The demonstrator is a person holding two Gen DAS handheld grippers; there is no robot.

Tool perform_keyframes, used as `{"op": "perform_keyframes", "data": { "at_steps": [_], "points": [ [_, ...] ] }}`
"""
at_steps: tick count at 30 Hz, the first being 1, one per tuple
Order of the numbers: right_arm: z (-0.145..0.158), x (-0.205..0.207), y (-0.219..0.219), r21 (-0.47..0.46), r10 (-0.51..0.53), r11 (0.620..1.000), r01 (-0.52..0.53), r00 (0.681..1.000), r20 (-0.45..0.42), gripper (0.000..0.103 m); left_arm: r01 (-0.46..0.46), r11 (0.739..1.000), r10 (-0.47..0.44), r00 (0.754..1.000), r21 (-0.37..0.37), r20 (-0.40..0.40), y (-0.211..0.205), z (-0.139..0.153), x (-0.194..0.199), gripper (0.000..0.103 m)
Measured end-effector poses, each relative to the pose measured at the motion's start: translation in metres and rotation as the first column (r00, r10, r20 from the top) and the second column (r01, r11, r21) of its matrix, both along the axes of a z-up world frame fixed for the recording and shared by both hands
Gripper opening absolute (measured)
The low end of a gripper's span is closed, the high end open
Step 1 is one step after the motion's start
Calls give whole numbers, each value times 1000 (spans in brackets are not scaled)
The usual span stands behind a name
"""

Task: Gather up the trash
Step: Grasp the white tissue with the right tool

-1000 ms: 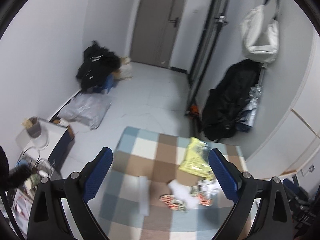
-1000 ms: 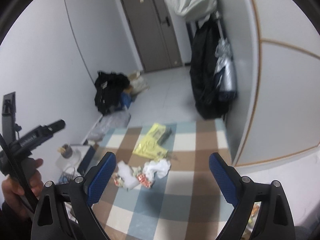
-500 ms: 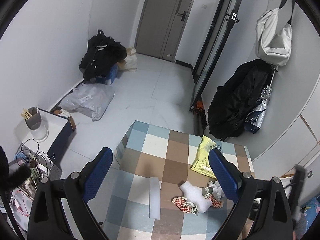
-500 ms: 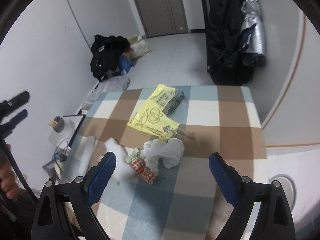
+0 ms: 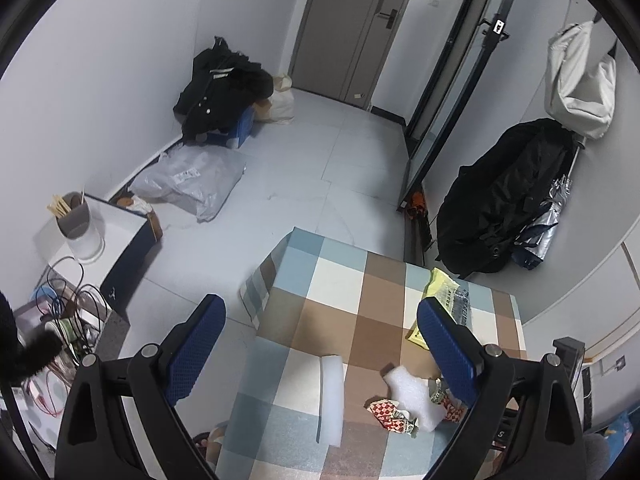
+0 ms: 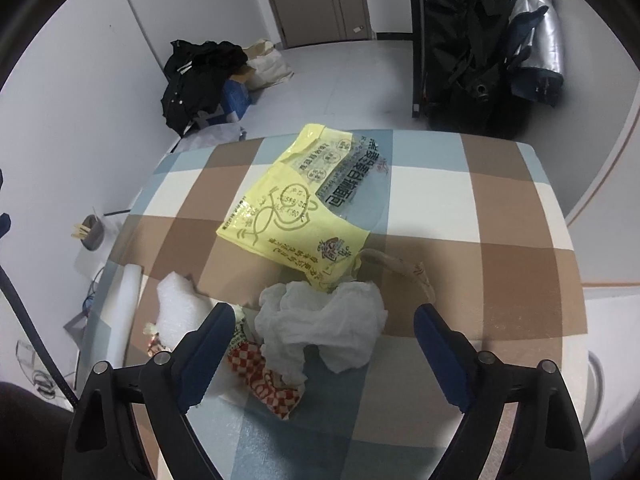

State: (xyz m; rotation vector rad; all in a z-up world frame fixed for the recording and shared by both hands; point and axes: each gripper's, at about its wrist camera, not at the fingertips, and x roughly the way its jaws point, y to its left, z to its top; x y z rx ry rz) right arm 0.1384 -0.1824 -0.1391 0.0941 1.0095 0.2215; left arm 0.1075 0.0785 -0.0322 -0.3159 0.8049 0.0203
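- Zero trash collected: tissue (image 6: 320, 320), yellow bag (image 6: 288, 216), foam (image 5: 416, 396), wrapper (image 6: 272, 376) all on tabletop (image 6: 512, 208).
- Right gripper (image 6: 324, 360) closing, wide, empty, over tissue.
- Left gripper (image 5: 320, 356) wide, empty.

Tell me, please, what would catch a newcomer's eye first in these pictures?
The bright yellow printed plastic bag lies flat mid-way across the blue, brown and white checked tablecloth. Just in front of it sits a crumpled white tissue beside a red-and-white checked paper wrapper, with the right claw above them, nothing gripped yet.
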Motion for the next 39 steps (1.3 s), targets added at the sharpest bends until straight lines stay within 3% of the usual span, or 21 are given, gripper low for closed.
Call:
{"op": "perform_keyframes", "data": {
  "at_steps": [15,17,23,32,39],
  "points": [
    [-6,4,-4,41,21,999,-20,999,-27,57,17,1000,-15,999,24,-52,-12,-13,15,95],
    [-6,3,-3,49,34,998,-32,999,-33,44,22,999,-20,998,32,-56,-15,-14,18,95],
    [-4,-1,-5,65,48,997,-46,998,-34,21,78,997,-77,994,8,-80,-29,-18,22,95],
    [15,-13,-15,117,63,991,-65,998,23,15,225,973,-231,959,-53,-161,-60,-35,27,95],
    [22,-18,-25,137,70,988,-75,997,41,15,331,941,-339,904,-76,-260,-84,-59,20,95]
  ]
}}
